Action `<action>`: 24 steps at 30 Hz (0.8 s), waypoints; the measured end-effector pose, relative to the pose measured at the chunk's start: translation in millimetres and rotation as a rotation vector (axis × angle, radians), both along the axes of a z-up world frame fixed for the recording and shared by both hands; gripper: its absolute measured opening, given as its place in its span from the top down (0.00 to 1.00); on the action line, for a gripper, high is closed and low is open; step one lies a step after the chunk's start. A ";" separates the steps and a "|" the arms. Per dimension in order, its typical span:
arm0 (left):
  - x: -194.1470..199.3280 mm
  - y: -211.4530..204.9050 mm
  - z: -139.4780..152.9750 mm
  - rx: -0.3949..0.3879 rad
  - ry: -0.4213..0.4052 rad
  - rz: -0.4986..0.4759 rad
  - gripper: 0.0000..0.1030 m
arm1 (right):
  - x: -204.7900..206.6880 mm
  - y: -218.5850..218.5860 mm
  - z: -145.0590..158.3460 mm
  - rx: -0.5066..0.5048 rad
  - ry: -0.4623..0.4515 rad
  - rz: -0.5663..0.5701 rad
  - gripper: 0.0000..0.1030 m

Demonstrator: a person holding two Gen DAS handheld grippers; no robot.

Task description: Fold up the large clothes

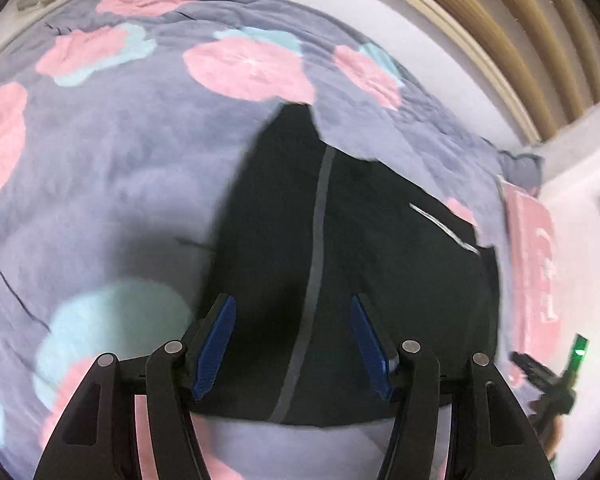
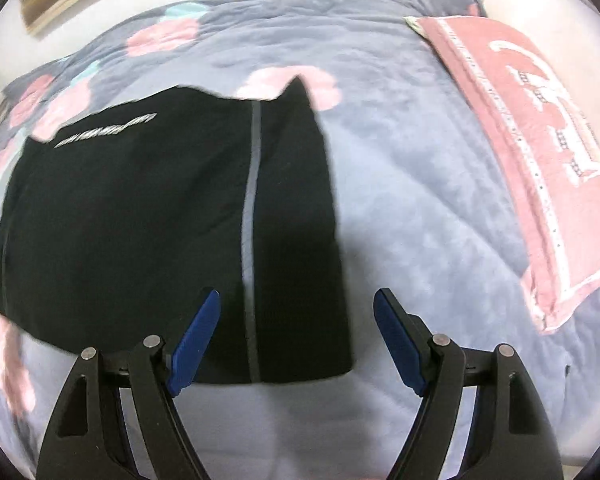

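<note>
A black garment [image 1: 380, 272] with a grey stripe and a small white logo lies folded flat on the bed; it also shows in the right wrist view [image 2: 140, 220]. My left gripper [image 1: 292, 312] is open and empty, hovering above the garment's near edge, straddling the grey stripe. My right gripper [image 2: 296, 308] is open and empty, above the garment's near right corner. The right gripper also shows at the far right of the left wrist view [image 1: 548, 380].
The bed is covered by a grey-blue quilt [image 1: 120, 160] with pink and teal flowers, also in the right wrist view [image 2: 420, 200]. A pink pillow [image 2: 540, 152] lies at the right of the bed. A wooden slatted headboard [image 1: 520, 40] stands behind.
</note>
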State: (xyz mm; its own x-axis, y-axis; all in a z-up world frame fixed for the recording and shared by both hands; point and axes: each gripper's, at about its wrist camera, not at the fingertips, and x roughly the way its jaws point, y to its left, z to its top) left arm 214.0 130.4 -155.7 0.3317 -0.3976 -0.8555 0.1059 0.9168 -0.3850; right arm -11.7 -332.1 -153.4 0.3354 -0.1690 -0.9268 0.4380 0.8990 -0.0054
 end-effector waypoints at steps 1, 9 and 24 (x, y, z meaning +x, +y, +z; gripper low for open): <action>7.9 1.8 -2.7 0.019 0.001 0.004 0.41 | 2.1 -8.4 0.1 0.013 -0.004 -0.012 0.22; 75.4 12.6 -35.8 -0.040 0.069 0.021 0.41 | 44.6 -57.2 -19.4 0.133 -0.037 -0.048 0.22; 120.9 -12.8 -111.0 -0.200 0.259 -0.093 0.41 | 113.1 -93.4 -87.3 0.436 -0.068 0.005 0.22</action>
